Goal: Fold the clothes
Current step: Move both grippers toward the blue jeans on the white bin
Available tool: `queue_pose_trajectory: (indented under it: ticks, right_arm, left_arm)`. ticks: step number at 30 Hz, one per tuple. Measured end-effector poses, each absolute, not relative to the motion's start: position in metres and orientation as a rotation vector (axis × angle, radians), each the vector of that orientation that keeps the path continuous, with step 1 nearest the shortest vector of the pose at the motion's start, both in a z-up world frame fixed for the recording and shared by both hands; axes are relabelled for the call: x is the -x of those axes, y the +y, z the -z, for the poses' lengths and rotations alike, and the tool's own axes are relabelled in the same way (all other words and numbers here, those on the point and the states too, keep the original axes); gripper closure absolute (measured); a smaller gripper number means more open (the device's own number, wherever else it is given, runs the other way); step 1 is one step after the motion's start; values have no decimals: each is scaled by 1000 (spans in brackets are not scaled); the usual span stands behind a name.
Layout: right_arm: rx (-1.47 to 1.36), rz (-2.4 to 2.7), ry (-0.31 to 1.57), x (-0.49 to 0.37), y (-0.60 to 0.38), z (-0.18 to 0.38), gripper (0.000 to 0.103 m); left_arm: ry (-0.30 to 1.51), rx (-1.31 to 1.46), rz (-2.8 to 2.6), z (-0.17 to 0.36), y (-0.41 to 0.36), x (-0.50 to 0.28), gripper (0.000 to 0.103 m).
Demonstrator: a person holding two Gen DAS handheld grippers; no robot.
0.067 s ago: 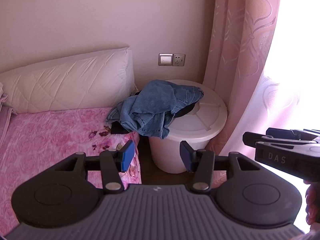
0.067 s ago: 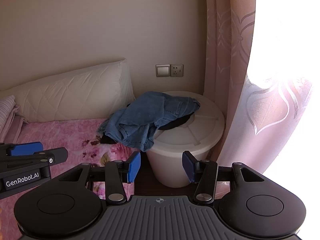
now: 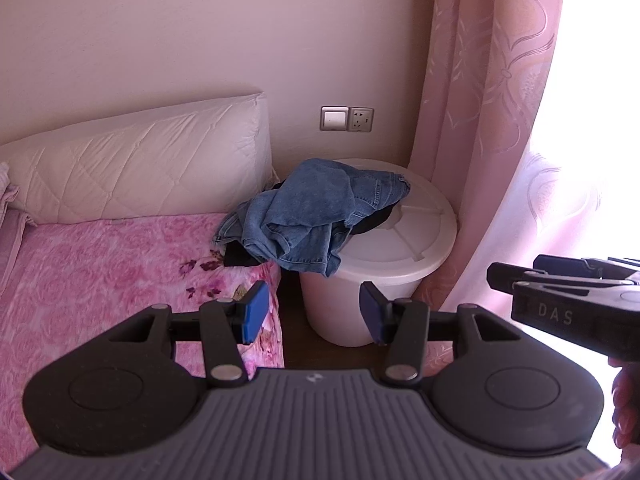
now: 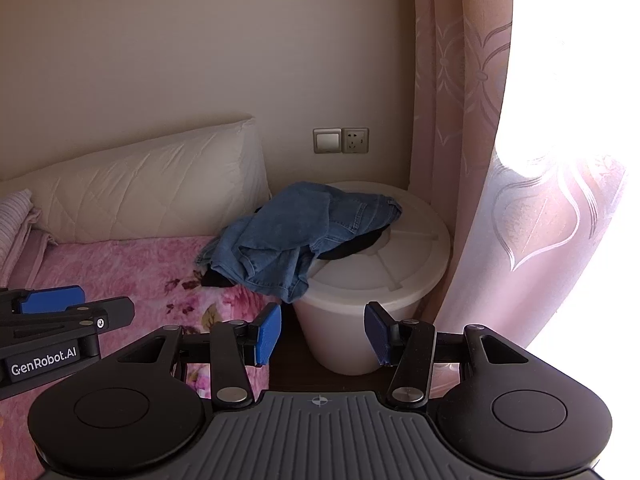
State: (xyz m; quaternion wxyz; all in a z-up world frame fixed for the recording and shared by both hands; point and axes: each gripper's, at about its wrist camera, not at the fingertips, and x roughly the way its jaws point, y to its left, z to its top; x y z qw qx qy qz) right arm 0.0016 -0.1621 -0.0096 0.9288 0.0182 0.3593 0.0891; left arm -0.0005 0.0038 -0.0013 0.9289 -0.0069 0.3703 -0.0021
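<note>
A crumpled pair of blue jeans (image 3: 308,214) (image 4: 292,236) lies heaped across the lid of a white bucket (image 3: 404,240) (image 4: 400,264) and spills onto the bed's corner. A dark garment (image 3: 372,222) (image 4: 348,250) shows from under the jeans. My left gripper (image 3: 312,312) is open and empty, well short of the jeans. My right gripper (image 4: 324,334) is also open and empty, held beside the left one at about the same distance from the heap. Each gripper shows at the edge of the other's view.
A bed with a pink floral cover (image 3: 100,272) (image 4: 132,268) fills the left. A white quilted cushion (image 3: 136,168) (image 4: 152,184) leans on the wall. Pink curtains (image 3: 480,120) (image 4: 460,120) hang right of the bucket by a bright window. A switch and socket (image 3: 346,119) sit on the wall.
</note>
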Motion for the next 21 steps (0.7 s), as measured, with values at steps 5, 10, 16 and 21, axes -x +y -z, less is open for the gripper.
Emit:
queue_pose_trajectory:
  ticks: [5,10,16,21]
  right_arm:
    - [-31,-183,747,-5,-165,10,53]
    - [-16,-183,748,-9,-157,14,53]
    - [-25,-175,746,-12,-155,15,53]
    - [-42,-153,766,-24,-154,17,53]
  left_arm:
    - [763,15,14,4,12,1,57]
    - [767,15,23,7,20,3,57]
    - [768,7,42,9,32,1,57]
    - [776,-3,74,12,50,-8,57]
